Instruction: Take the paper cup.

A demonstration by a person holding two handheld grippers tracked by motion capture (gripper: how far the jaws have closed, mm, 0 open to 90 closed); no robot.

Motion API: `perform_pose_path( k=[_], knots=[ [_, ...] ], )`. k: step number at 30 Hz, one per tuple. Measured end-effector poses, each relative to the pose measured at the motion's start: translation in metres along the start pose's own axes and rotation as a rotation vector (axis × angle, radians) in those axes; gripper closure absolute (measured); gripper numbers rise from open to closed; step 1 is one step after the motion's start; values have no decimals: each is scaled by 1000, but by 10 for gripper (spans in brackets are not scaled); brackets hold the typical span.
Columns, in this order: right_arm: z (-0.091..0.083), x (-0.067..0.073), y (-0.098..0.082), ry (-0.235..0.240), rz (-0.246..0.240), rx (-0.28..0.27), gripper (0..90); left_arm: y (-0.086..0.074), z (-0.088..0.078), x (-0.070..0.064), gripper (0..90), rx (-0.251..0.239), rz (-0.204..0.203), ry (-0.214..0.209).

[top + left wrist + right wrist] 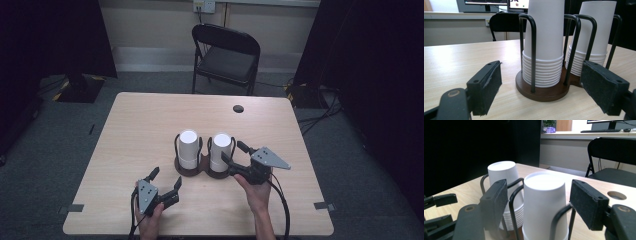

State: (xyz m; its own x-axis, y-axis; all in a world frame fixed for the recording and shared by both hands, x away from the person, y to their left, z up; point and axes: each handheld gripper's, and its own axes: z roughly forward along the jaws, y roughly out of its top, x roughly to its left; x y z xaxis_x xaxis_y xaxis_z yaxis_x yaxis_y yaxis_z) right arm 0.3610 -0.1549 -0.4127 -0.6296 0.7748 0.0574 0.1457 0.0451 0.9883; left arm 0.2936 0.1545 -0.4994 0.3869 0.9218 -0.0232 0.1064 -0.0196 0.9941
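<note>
Two stacks of white paper cups (189,149) upright in a wire holder (200,167) on a table (140,125). Right gripper (233,152) open around the right stack (220,150), pads apart from it. Left gripper (166,178) open nearby.

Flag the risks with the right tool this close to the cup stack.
1. The right tool straddles the right cup stack and the holder's wire loops; closing may pinch a wire instead of a cup.
2. The nested rims sit tight; several cups may lift together.
3. The left tool stands open, apart from the holder base, which may tip.
</note>
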Motion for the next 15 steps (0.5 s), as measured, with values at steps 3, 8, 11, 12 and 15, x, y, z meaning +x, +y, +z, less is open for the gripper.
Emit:
perform_pose_path(
  k=[3, 8, 11, 12, 15],
  knots=[
    [7, -1, 6, 8, -9, -1, 312, 0, 0, 0, 176, 0, 0, -1],
    [20, -5, 13, 12, -6, -4, 276, 0, 0, 0, 176, 0, 1, -3],
    [28, -6, 16, 19, -13, 11, 236, 0, 0, 0, 176, -1, 0, -3],
    [31, -6, 16, 22, -12, 16, 237, 0, 0, 0, 176, -1, 0, -3],
    [38, -8, 14, 20, -15, 23, 239, 0, 0, 0, 176, -1, 1, -4]
  ],
)
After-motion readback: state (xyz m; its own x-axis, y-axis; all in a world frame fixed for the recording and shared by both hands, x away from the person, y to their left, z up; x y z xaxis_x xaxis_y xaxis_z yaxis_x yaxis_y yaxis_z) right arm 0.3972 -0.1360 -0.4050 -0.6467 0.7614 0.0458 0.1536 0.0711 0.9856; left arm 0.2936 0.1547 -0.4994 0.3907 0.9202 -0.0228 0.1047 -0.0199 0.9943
